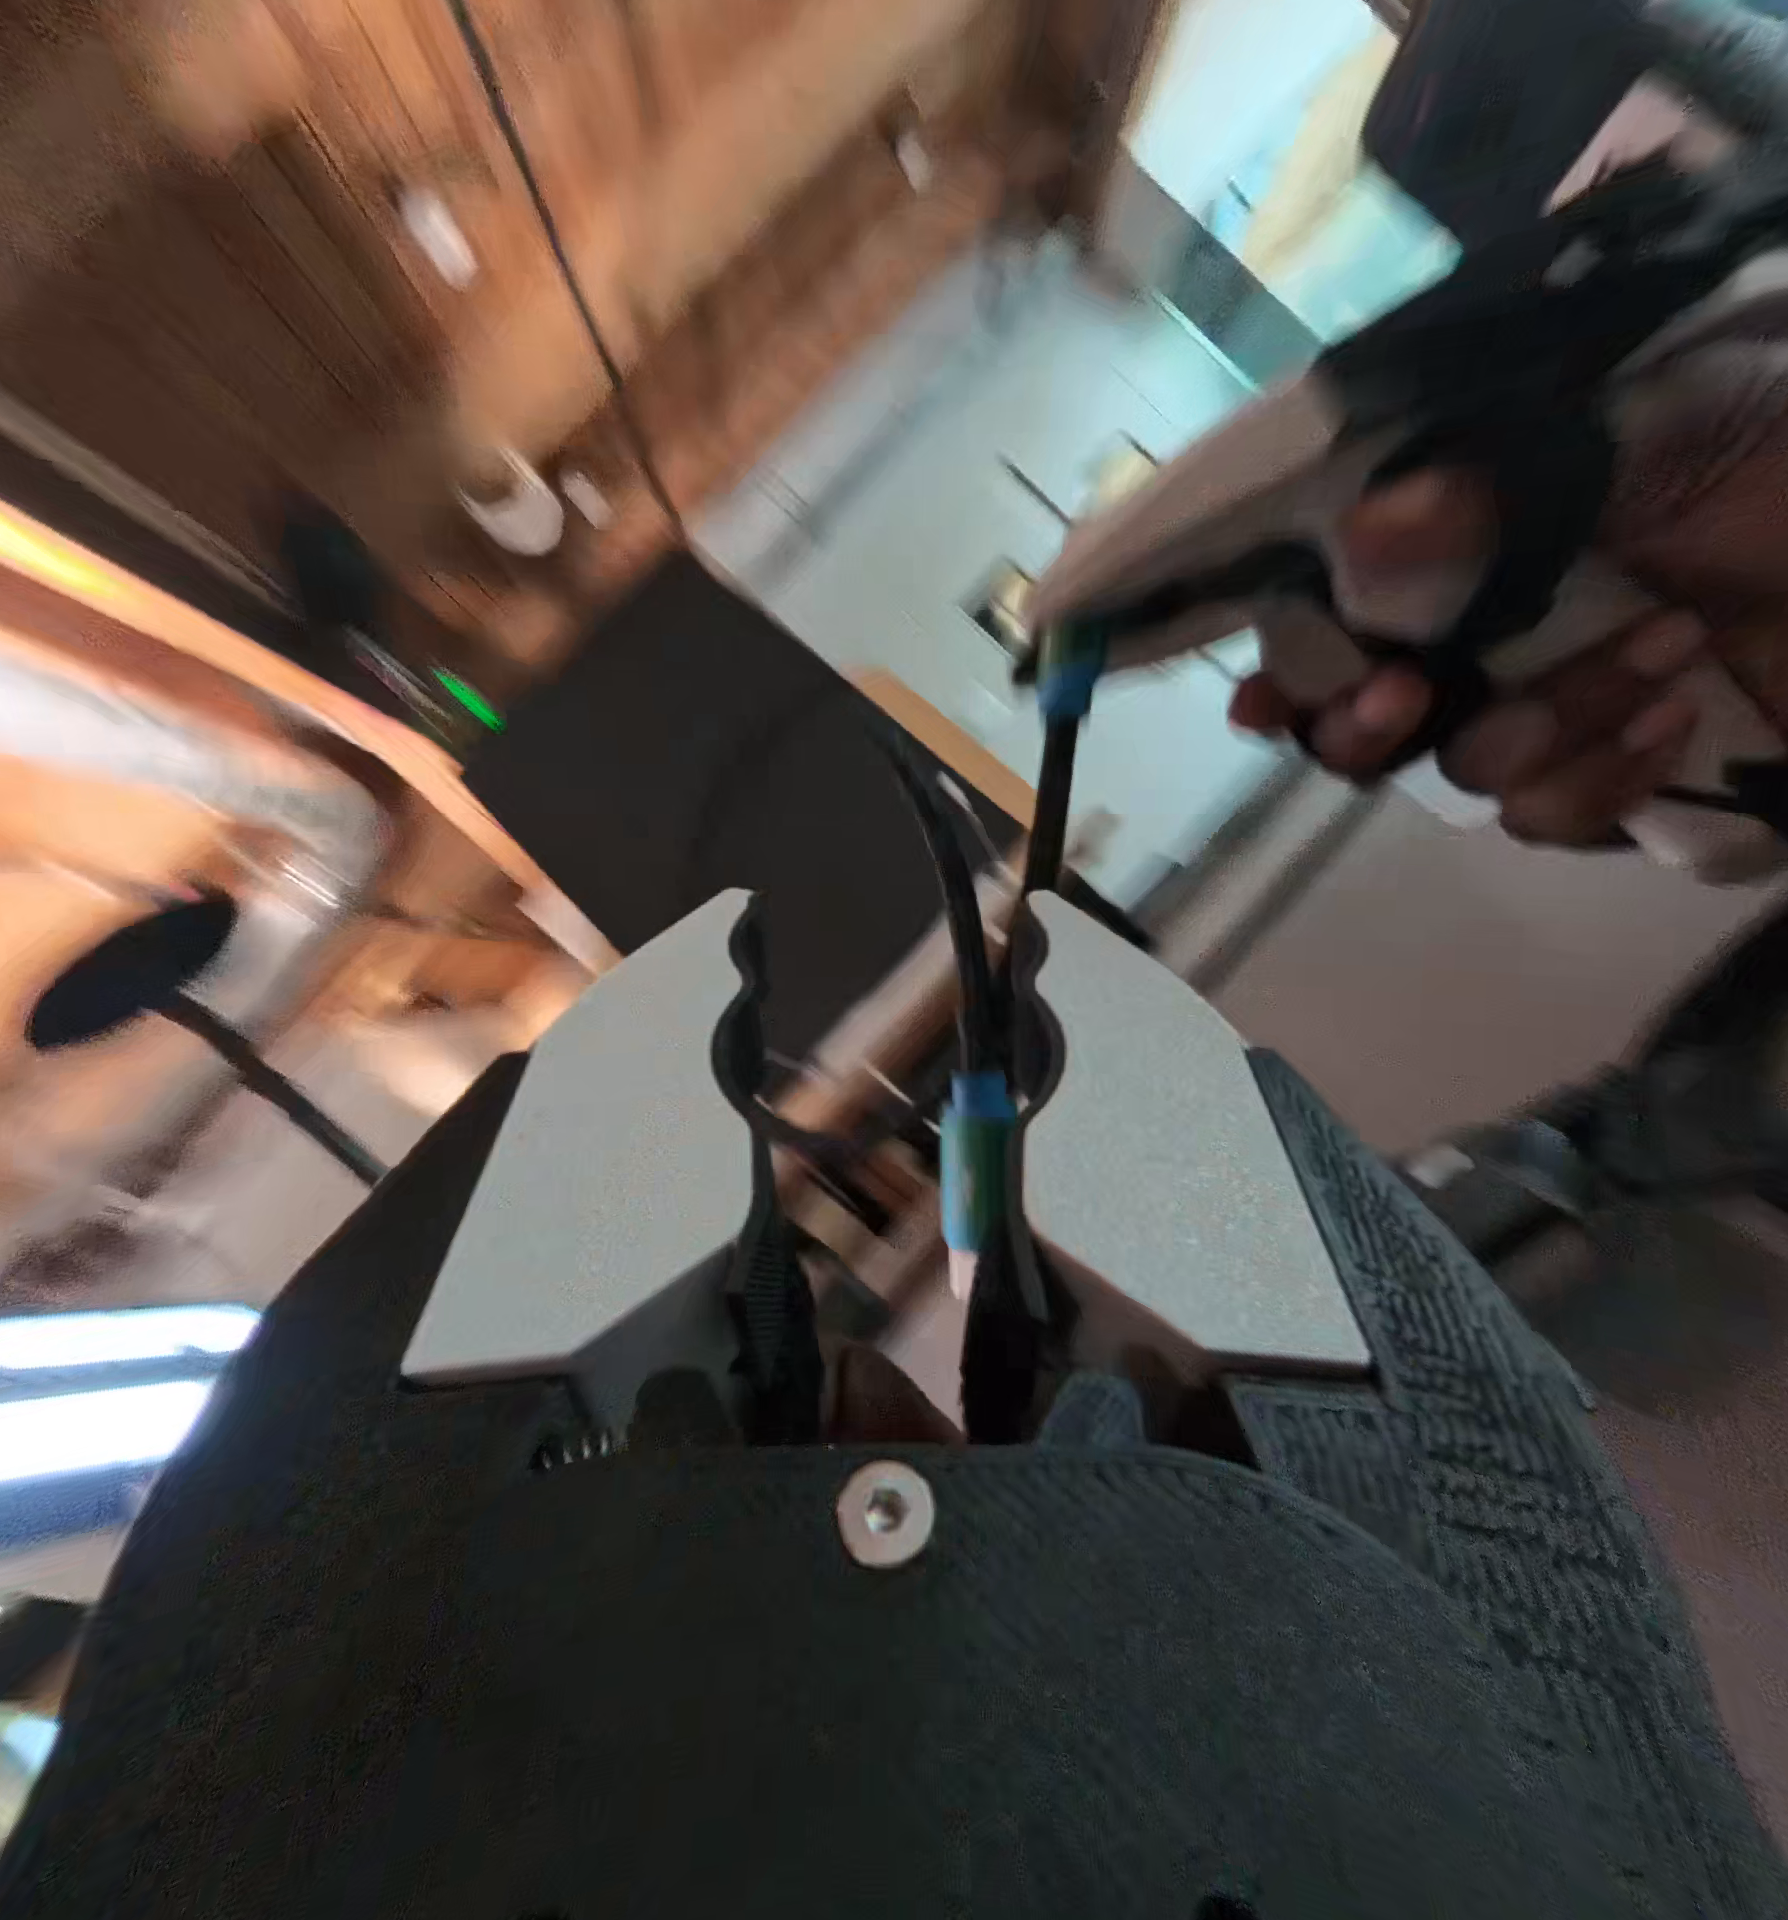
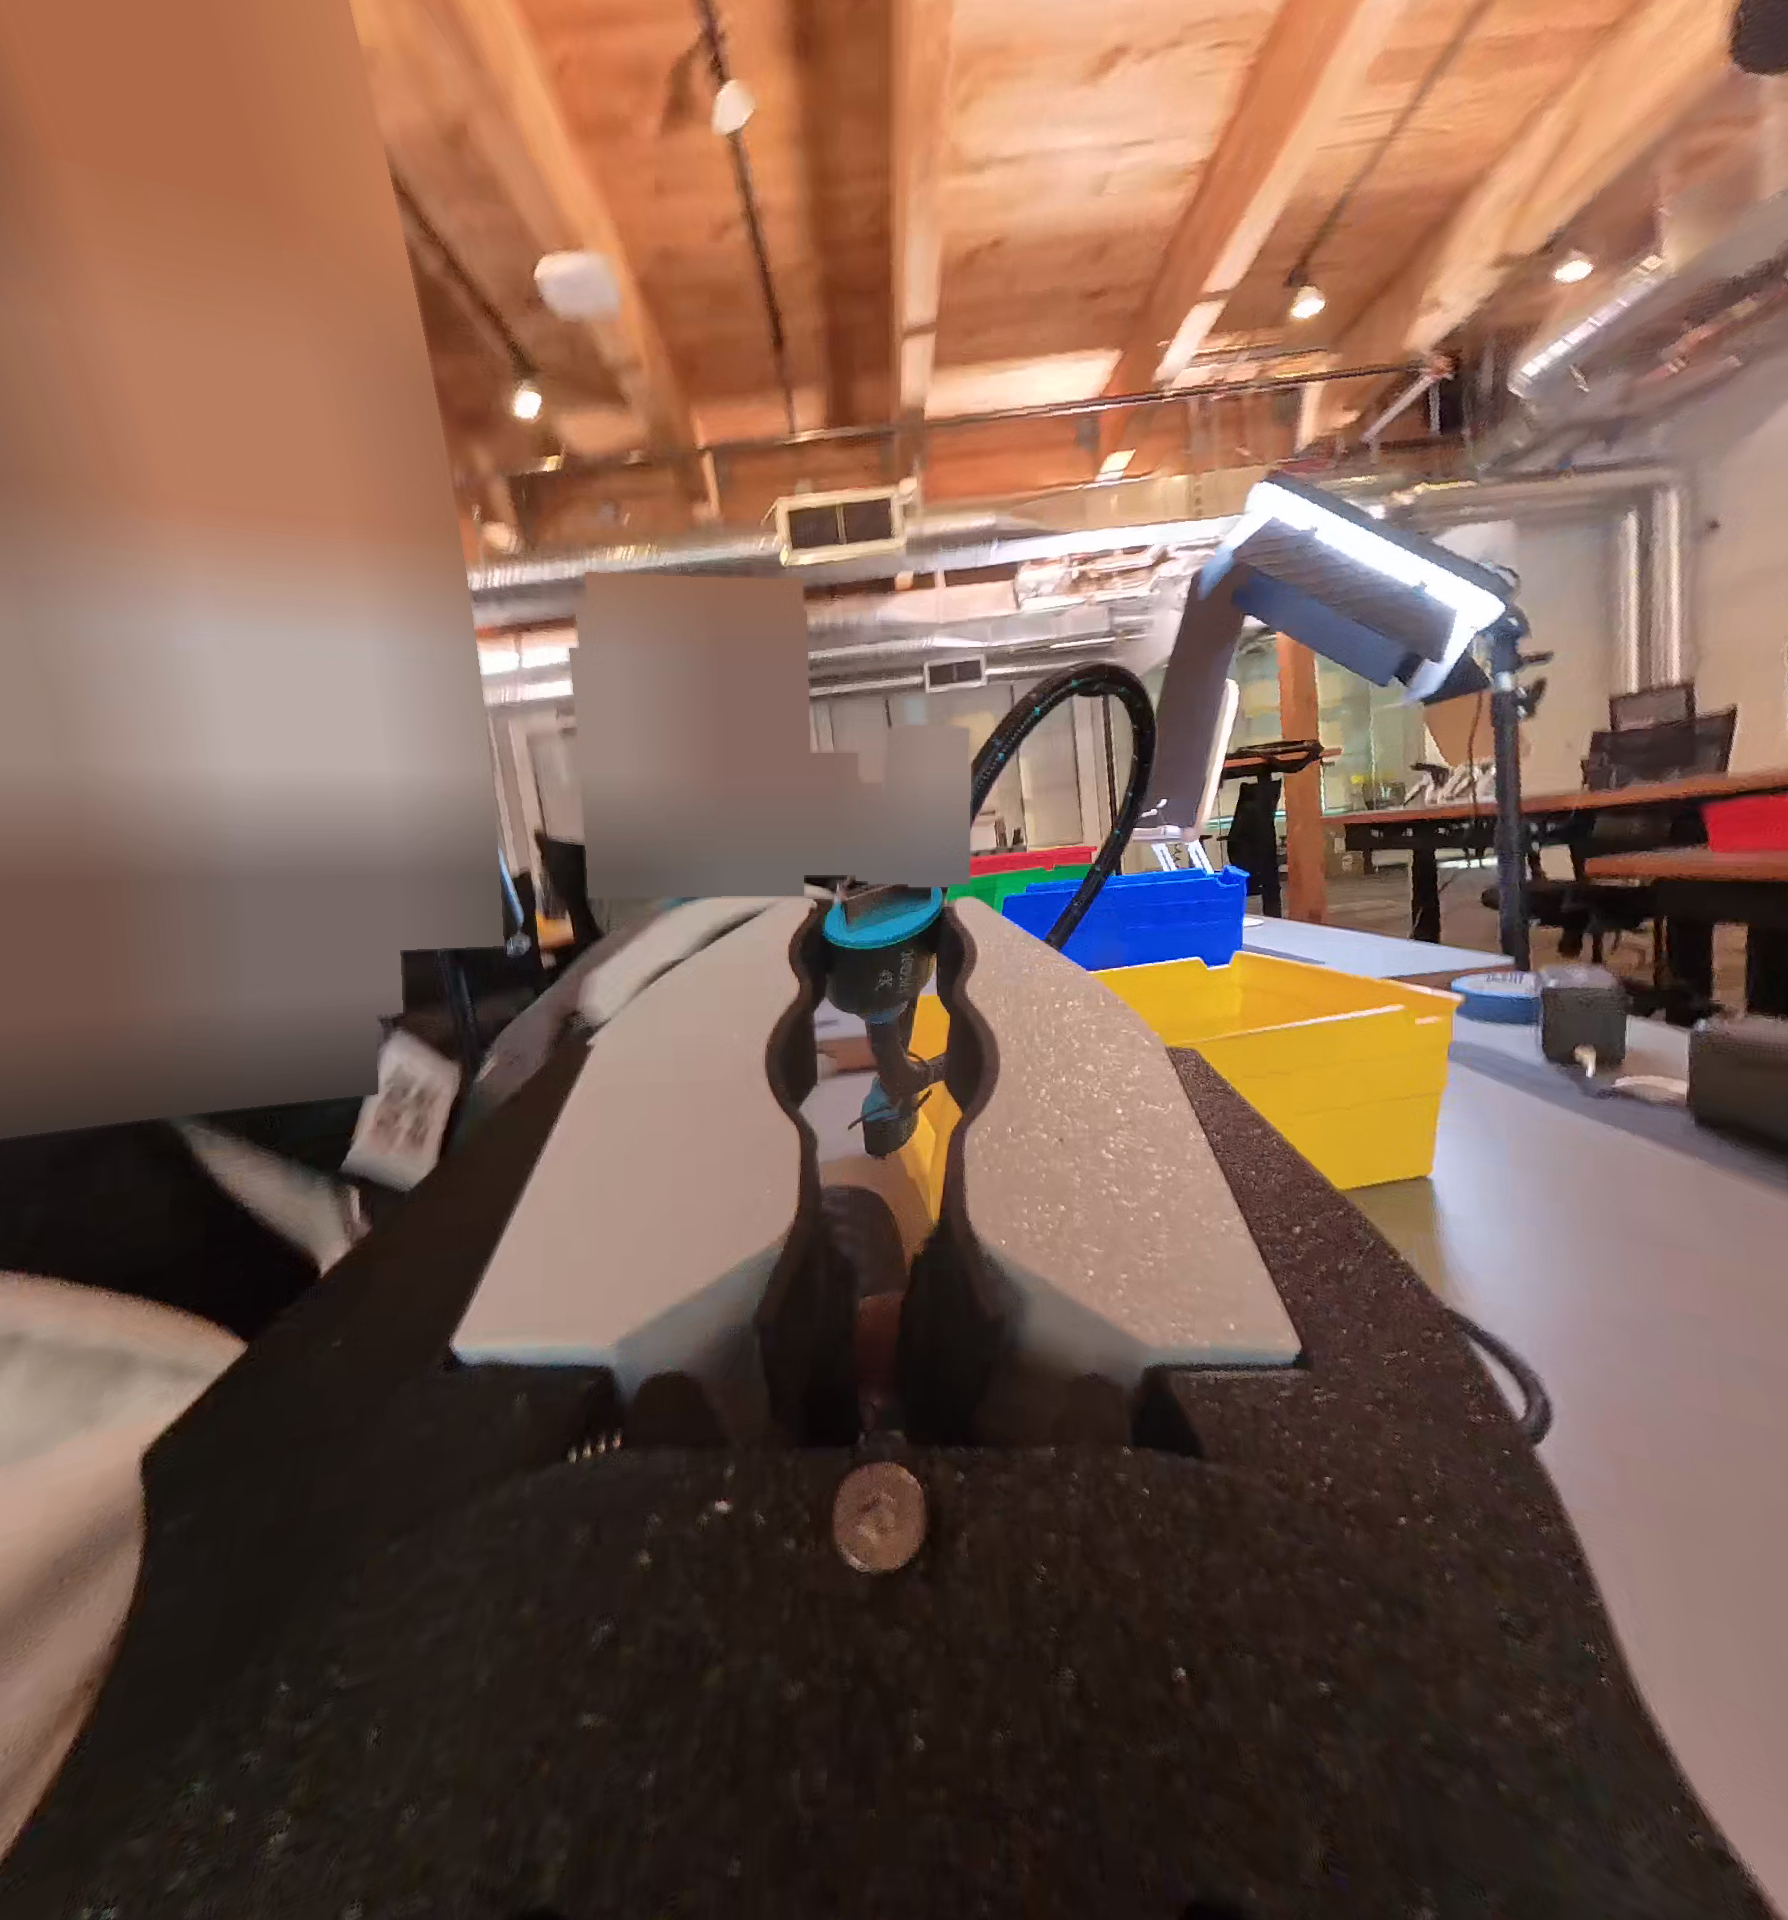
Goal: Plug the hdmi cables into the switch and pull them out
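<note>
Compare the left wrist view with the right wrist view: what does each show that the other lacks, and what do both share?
Left only: the left gripper, open, with a cable plug beside one finger, and a hand gripping the other tool.
Right only: yellow bin, blue bin, lamp, grey table.
Both: the right gripper shut on a blue-collared HDMI plug.

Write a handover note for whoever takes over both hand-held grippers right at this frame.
Right hand-held gripper: shut on an HDMI plug at its fingertips, metal end pointing away, cable looping behind.
Left hand-held gripper: open; a second plug lies against its right finger, not clamped.
Both grippers are raised; left view is blurred.
Switch: not identifiable in either view.
Done: neither plug is in a port now.
Left: cannot tell whether plugging comes next or both pulls are finished.
</note>
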A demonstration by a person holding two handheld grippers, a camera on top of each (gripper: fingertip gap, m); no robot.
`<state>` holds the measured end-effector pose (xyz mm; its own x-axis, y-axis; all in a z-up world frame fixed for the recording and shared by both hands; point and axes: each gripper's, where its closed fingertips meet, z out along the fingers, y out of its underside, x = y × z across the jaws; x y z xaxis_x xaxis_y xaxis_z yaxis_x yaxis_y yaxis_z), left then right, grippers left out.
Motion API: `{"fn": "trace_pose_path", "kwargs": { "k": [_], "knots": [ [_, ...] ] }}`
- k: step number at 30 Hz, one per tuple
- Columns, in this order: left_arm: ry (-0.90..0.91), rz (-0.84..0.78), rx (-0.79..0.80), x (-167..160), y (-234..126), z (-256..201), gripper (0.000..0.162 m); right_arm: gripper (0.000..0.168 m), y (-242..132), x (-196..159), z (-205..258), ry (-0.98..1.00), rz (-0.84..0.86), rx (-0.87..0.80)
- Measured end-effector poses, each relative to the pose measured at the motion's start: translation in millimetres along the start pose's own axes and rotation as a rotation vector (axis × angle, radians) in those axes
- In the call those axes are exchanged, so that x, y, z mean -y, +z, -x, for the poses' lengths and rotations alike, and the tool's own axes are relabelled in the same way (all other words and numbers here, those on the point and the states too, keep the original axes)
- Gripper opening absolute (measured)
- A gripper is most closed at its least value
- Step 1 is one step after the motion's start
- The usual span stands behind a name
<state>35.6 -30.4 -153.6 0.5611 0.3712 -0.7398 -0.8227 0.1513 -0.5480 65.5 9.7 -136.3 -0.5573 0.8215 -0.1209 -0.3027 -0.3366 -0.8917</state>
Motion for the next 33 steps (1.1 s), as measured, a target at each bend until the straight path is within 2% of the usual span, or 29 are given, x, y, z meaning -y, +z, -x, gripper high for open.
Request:
{"fn": "trace_pose_path", "kwargs": {
  "k": [1, 3, 6, 7, 9, 11, 13, 14, 15, 17, 19, 21, 23, 25, 27, 30, 31, 33],
  "knots": [
    [0.113, -0.079, 0.065, 19.0, -2.9, 0.1, 0.045, 0.02, -0.6, 0.6, -6.0, 0.047, -0.017, -0.024],
    [0.201, -0.122, 0.045, 34.3, 3.5, -14.9, 0.043, 0.02, -1.1, -2.7, -14.2, 0.121, -0.026, -0.058],
    [0.182, 0.058, -0.068, 1.5, 28.2, -32.1, 0.043, 0.02, 1.0, -6.6, -14.2, 0.237, -0.06, -0.05],
    [0.255, 0.106, -0.066, -9.2, 33.6, -30.8, 0.039, 0.02, 2.2, -8.2, -13.1, 0.282, -0.068, -0.039],
    [0.416, 0.154, -0.087, -20.6, 38.3, -32.0, 0.01, 0.02, 5.1, -14.1, -15.7, 0.342, -0.064, -0.058],
    [0.349, 0.208, -0.16, -27.8, 36.5, -35.0, 0.008, 0.02, 5.1, -20.2, -20.1, 0.363, -0.029, -0.08],
    [0.09, 0.241, -0.328, -29.9, 30.3, -39.8, 0.007, 0.021, 4.0, -24.3, -16.2, 0.347, 0.035, -0.04],
    [-0.06, 0.258, -0.427, -29.7, 25.3, -40.4, 0.006, 0.023, 3.1, -22.2, -12.9, 0.298, 0.057, -0.014],
    [-0.188, 0.275, -0.53, -29.7, 18.8, -40.0, 0.006, 0.033, 1.9, -18.2, -12.1, 0.217, 0.07, -0.015],
    [-0.401, 0.307, -0.743, -29.1, 2.0, -37.7, 0.006, 0.053, -0.7, -12.7, -9.7, -0.065, 0.127, -0.051],
    [-0.551, 0.325, -0.922, -27.5, -13.3, -30.7, 0.007, 0.064, -0.6, -16.9, 1.1, -0.484, 0.226, -0.073],
    [-0.637, 0.352, -1.04, -28.4, -22.1, -21.1, 0.006, 0.059, 3.0, -26.9, 15.3, -0.946, 0.292, -0.087],
    [-0.673, 0.406, -1.178, -30.2, -34.4, -19.1, 0.006, 0.058, 10.8, -39.7, 23.0, -1.294, 0.334, -0.126],
    [-0.67, 0.477, -1.332, -31.1, -51.2, -24.2, 0.006, 0.06, 19.1, -56.0, 24.9, -1.443, 0.402, -0.134],
    [-0.631, 0.524, -1.456, -30.7, -66.0, -31.4, 0.006, 0.058, 24.7, -62.2, 31.5, -1.508, 0.405, -0.109],
    [-0.588, 0.547, -1.565, -26.7, -76.8, -39.9, 0.007, 0.036, 24.8, -76.3, 39.1, -1.507, 0.436, -0.017],
    [-0.578, 0.551, -1.581, -26.2, -77.2, -41.7, 0.007, 0.023, 22.7, -82.8, 37.9, -1.509, 0.474, 0.006],
    [-0.547, 0.565, -1.586, -30.0, -75.9, -44.5, 0.007, 0.022, 20.1, -85.4, 36.6, -1.448, 0.505, 0.008]
  ]
}}
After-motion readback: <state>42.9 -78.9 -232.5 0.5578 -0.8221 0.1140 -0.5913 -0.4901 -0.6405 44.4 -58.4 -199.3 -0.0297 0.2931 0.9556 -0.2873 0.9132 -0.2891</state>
